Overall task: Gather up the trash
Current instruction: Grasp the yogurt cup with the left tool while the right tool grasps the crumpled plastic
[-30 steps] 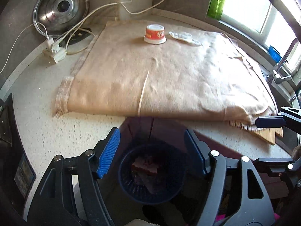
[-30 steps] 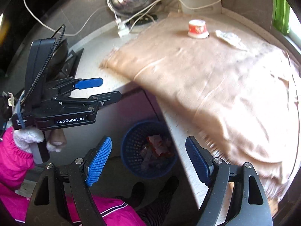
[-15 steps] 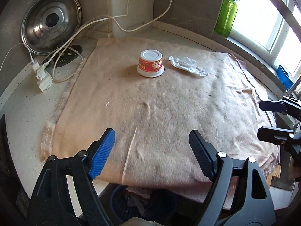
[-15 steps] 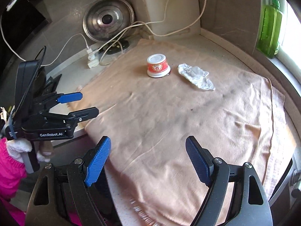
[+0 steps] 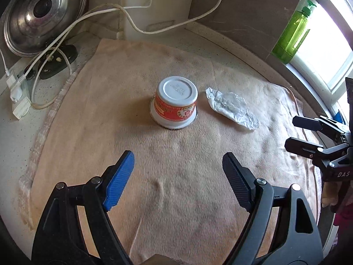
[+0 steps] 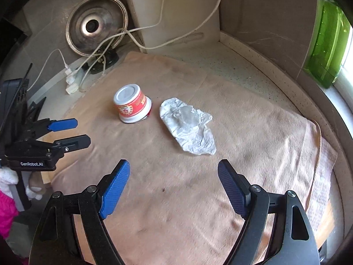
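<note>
Both claws, left claw [image 5: 175, 177] and right claw [image 6: 173, 186], hung wide and empty, apparently mid-approach. Next likely: the left closing on the upturned red-and-white plastic cup [image 5: 174, 102], the right on the crumpled clear plastic wrapper [image 6: 188, 125]

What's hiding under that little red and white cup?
The cup stands upside down on the tan towel, with only its white bottom showing on top. Whatever is inside or beneath it is covered. Beside it lies a crumpled wrapper.

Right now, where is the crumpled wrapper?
In both wrist views, the crumpled wrapper lies on the beige towel, just right of the upside-down red-and-white cup.
</note>
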`<state>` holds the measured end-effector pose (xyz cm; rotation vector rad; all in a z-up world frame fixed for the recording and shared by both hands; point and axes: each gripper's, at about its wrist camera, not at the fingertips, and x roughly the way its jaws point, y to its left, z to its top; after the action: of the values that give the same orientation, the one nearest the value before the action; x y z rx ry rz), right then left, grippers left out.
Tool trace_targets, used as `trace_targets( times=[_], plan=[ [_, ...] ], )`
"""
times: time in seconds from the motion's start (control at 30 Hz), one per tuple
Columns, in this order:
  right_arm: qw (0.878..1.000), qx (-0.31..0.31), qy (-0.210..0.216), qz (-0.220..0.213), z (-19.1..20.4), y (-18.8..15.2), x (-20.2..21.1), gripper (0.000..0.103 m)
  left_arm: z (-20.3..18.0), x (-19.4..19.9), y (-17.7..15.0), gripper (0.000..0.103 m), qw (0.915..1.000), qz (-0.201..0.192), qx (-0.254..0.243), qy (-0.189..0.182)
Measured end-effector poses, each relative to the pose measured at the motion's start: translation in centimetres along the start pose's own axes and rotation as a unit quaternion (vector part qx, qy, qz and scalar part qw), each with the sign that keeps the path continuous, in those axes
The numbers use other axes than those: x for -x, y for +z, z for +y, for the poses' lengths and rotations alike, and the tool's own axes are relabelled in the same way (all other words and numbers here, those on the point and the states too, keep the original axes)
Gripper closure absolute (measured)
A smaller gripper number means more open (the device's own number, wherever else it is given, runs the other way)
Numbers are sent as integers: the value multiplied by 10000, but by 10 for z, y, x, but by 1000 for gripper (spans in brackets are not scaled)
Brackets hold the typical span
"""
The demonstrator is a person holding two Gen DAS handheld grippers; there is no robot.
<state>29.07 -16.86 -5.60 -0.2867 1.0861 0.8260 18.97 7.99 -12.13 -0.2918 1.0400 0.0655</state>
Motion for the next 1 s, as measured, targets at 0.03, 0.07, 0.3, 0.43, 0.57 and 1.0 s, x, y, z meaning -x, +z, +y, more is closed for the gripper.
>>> trace_targets(
  times=[0.03,0.07,0.3,0.43,0.57,1.0],
  plan=[
    [10000,41,-5,37,-1,3,-5,21,0,-5,5,19,10000,12,15,25],
    [9999,80,-26,76,-2,7,-10,21,0,-10,10,19,10000,25,23,40],
    [9992,182,-38,343,-9,24,-47,21,2,-38,39,19,9998,33,138,165],
    [9984,292,-100,484,-6,32,-65,21,4,-54,49,19,9995,122,234,143],
    [9978,186,-94,623,-10,40,-83,21,4,-68,55,19,9994,200,248,145],
    [9962,311,-104,811,-5,45,-100,41,4,-83,62,38,9998,51,187,90]
  ],
)
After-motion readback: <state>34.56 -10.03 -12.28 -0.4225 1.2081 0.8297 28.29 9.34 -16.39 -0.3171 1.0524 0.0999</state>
